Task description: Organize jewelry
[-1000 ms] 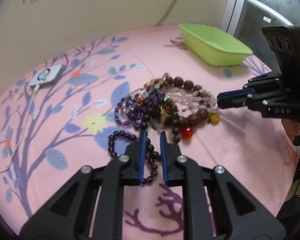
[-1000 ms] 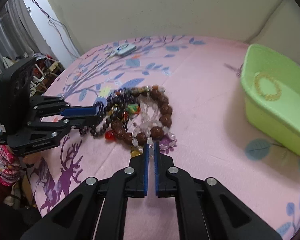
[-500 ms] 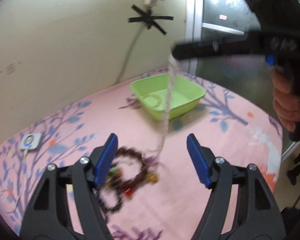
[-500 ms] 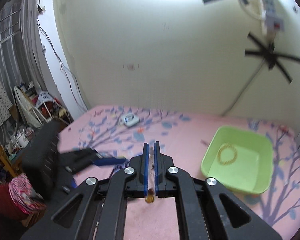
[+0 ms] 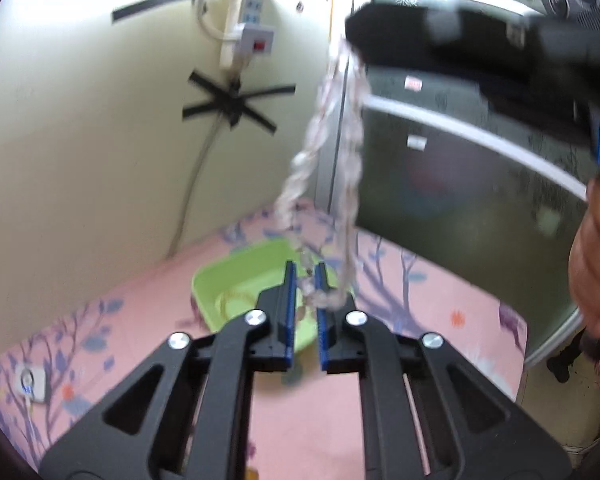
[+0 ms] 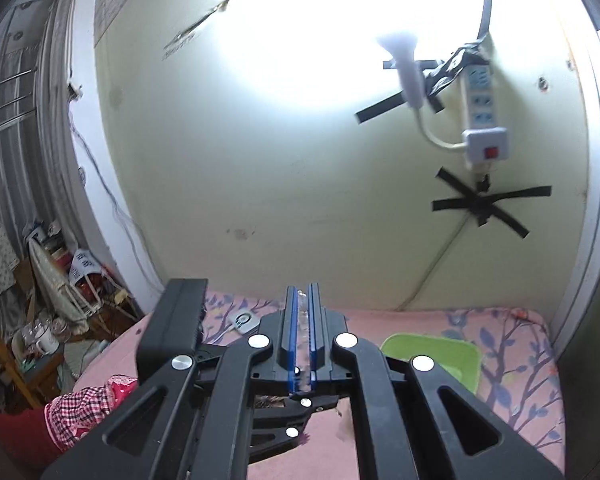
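The right gripper [image 6: 303,336] is raised high, its blue-lined jaws pressed nearly together on a strand of clear, glassy beads that shows as a thin line between the pads. In the left wrist view that same pale bead necklace [image 5: 328,152] hangs from the black gripper body above as a long, narrow loop, its faceted translucent stones smeared by motion blur.

The bottom of the loop drops between the fingers of the left gripper [image 5: 305,304], whose jaws stand at a narrow gap with the beads passing through; whether the pads actually pinch the strand is hard to say through the blur.

Beneath both tools sits the lime-green plastic bin [image 5: 236,284], rectangular with rounded corners and a smooth rim. A thin gold bracelet [image 5: 236,300] lies curled on its floor. The bin rests on a pink cloth [image 5: 300,420] printed with purple branches and blue leaves. A white power strip [image 6: 482,120] is taped to the cream wall with black crosses.
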Motion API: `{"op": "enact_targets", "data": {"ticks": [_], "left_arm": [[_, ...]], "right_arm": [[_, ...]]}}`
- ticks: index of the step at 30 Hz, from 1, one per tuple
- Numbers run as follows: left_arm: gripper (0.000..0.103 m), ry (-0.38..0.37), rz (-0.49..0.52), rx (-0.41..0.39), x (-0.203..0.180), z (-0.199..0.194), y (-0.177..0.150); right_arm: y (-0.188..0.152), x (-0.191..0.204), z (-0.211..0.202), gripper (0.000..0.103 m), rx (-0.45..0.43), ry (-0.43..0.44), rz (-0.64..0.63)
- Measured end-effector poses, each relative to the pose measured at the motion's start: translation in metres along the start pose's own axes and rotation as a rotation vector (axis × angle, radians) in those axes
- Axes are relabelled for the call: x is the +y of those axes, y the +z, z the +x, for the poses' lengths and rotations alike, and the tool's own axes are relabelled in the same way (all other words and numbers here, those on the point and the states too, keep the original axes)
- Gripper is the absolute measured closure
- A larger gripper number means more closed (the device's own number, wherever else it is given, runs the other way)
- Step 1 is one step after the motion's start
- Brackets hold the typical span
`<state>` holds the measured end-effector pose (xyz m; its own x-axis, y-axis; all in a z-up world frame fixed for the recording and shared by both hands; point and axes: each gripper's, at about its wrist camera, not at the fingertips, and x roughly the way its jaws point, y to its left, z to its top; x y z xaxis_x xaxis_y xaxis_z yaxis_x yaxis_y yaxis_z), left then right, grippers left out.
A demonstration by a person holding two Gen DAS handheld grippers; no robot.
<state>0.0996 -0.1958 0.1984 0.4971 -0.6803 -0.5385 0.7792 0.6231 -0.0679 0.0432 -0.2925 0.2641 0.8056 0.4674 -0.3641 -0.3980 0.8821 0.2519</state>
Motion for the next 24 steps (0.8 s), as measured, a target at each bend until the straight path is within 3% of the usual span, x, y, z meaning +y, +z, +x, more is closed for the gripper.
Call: {"op": "enact_targets", "data": {"ticks": [6, 12, 15, 16, 19, 22, 24], "left_arm": [[0.095, 0.027, 0.013, 0.034, 0.001, 0.044, 0.028], [0.094, 0.056, -0.025, 0.147, 0.011, 0.104, 0.011], [0.066, 0.093, -0.044, 0.291, 0.015, 0.136, -0.01], [0.066, 0.112, -0.037, 0.309, 0.016, 0.139, -0.016], [0.066, 0.143, -0.05, 0.314, 0.029, 0.124, -0.032], [0.065, 0.171, -0.125, 0.25, 0.043, 0.091, -0.042], [0.064, 0.189, -0.188, 0.21, 0.046, 0.068, -0.056]], "right_arm": [[0.005, -0.033, 0.005, 0.103, -0.01, -0.042, 0.023], [-0.032, -0.092, 0.044, 0.103, 0.047, -0.073, 0.118], [-0.063, -0.119, 0.062, 0.103, 0.075, -0.118, 0.192], [-0.073, -0.124, 0.066, 0.103, 0.093, -0.131, 0.208], [-0.099, -0.129, 0.064, 0.103, 0.105, -0.13, 0.241], [-0.139, -0.119, 0.049, 0.08, 0.069, -0.099, 0.302], [-0.172, -0.104, 0.04, 0.079, 0.055, -0.093, 0.347]]}}
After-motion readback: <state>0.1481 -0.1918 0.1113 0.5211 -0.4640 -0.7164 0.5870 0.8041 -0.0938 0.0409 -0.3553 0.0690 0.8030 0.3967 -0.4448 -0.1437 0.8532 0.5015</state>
